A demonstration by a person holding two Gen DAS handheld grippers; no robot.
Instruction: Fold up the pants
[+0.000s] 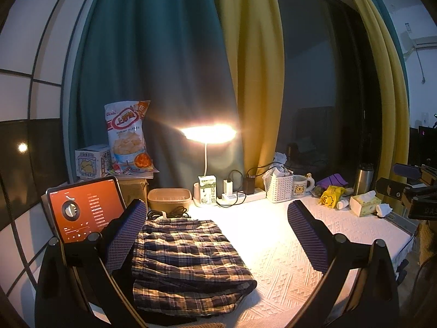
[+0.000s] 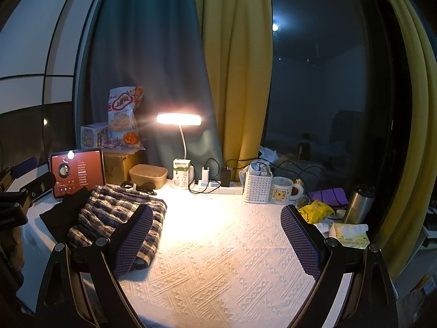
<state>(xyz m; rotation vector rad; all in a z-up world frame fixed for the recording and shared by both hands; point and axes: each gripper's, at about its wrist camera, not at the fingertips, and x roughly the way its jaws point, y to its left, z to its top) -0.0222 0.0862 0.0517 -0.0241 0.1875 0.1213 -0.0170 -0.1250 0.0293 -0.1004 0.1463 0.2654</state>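
Plaid pants point(image 1: 188, 259) lie folded in a flat bundle on the white textured tablecloth point(image 1: 286, 268), on top of a dark garment. In the right wrist view the same plaid pants point(image 2: 120, 216) sit at the table's left, and the black garment point(image 2: 65, 213) sticks out to their left. My left gripper point(image 1: 218, 237) hovers open above the pants with nothing between its fingers. Over the bare cloth my right gripper point(image 2: 215, 240) is open and empty, its left finger point(image 2: 133, 240) just in front of the pants' near edge.
A tablet point(image 1: 84, 210) with a red screen leans at the left. Along the back stand a lit desk lamp point(image 1: 207, 134), snack bag point(image 1: 128, 136), food container point(image 1: 169, 198), milk carton point(image 1: 207, 190), power strip point(image 1: 240, 195), white basket point(image 1: 280, 187), mug point(image 1: 301, 187) and steel flask point(image 2: 357, 205). Tissue box point(image 1: 364, 205) at right.
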